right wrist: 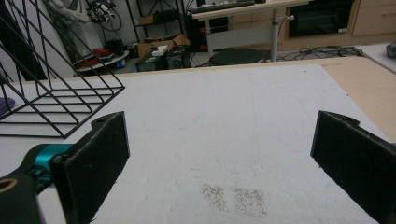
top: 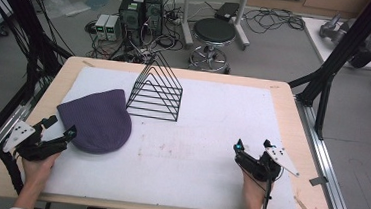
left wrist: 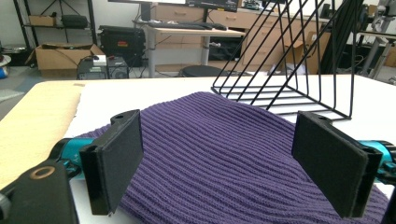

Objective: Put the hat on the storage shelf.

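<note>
- Lying flat on the white mat (top: 210, 151), one purple knitted hat (top: 96, 120) sits just in front and to the left of the black wire rack (top: 155, 89), its rounded edge pointing toward the person.
- The left gripper (top: 60, 133) rests at the hat's left edge, well to the left and in front of the rack; in the left gripper view its jaws stand wide apart with the hat's (left wrist: 219, 158) ribbed fabric between them, and neither pad presses the knit.
- The right gripper (top: 253, 146) rests on the mat, well to the right and in front of the rack, also with jaws spread and nothing between them but bare mat (right wrist: 224, 121).
- Nothing lies between the hat and the rack; in the left gripper view the rack (left wrist: 299, 60) rises directly behind the hat.
- In the right gripper view the rack (right wrist: 51, 93) stands off to the left, with a sliver of purple beside it.
- Count: one hat, one wire rack, two grippers, one mat on one wooden table (top: 294, 100).
- Beyond the rack, off the table, stand a round black stool (top: 214, 34) and computer boxes (top: 140, 13) among cables.
</note>
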Demonstrator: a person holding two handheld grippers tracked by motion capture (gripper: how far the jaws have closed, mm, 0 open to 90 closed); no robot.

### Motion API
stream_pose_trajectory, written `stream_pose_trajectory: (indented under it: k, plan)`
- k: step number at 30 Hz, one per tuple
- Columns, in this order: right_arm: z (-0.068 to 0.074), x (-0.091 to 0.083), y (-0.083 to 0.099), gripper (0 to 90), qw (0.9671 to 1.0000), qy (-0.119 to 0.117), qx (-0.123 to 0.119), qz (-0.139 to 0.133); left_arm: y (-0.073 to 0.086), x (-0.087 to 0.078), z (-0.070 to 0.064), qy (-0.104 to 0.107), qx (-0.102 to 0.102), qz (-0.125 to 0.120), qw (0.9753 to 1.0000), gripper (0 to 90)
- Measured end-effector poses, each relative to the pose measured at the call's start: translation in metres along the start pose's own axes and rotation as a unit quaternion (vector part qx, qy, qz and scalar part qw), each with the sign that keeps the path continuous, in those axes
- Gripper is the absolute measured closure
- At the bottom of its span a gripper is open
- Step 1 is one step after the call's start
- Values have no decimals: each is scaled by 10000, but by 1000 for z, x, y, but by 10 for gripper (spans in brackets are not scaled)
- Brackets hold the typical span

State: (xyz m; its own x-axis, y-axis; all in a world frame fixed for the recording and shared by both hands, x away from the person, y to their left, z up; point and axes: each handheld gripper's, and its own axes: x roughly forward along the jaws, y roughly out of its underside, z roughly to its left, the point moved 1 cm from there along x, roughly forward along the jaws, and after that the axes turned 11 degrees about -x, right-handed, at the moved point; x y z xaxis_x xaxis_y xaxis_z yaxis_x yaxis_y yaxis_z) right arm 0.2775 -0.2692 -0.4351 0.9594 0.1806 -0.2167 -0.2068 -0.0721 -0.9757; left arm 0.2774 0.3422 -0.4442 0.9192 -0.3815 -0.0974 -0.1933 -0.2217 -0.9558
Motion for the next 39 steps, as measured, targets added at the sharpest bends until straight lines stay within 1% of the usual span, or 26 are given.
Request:
stream_pose_trajectory:
  k: [3,8,18,19,22,25,26,28,29,30,31,32,33,34,36,37,38,39]
  plan:
    - [1,0,0,35,10000,5,21,17,0,0,1,-1,6,0,10000,169]
    - [1,0,0,35,9999,76,-61,50,0,0,1,-9,-7,-9,10000,169]
    - [0,1,0,35,9999,89,-90,63,-1,0,0,-12,-28,-6,10000,169]
    - [0,1,0,35,9999,84,-86,66,-1,0,0,9,-61,-1,10000,169]
    - [0,1,0,35,9999,83,-91,65,-2,0,-1,22,-67,22,10000,163]
    - [0,1,0,35,9999,73,-88,63,-3,0,-1,76,-3,49,10000,162]
    - [0,1,0,35,9999,64,-82,66,-3,0,-1,132,-3,77,9999,162]
    - [0,1,0,35,9999,63,-82,65,-3,1,-2,199,-71,88,9997,162]
    - [0,1,0,35,9999,63,-105,49,-4,1,-2,227,-40,103,9997,162]
    - [1,1,1,35,9999,21,-94,79,-6,2,-4,279,26,169,9995,162]
    - [1,1,1,35,9999,22,-95,87,-6,2,-4,279,26,169,9995,162]
    - [1,1,1,35,9999,18,-109,78,-7,2,-6,290,99,209,9993,162]
    - [1,1,1,35,9999,14,-116,74,-9,3,-8,301,241,292,9988,162]
    - [1,2,1,35,9999,11,-119,72,-10,4,-9,315,281,341,9985,162]
    - [1,2,1,35,9999,4,-117,78,-11,4,-9,316,290,355,9984,162]
    - [2,2,1,35,9999,-20,-97,91,-13,4,-10,388,275,415,9980,163]
    - [2,2,1,35,9999,-20,-98,89,-13,4,-10,388,275,415,9980,163]
    - [2,2,1,35,9999,-20,-98,89,-14,5,-11,438,303,493,9974,163]
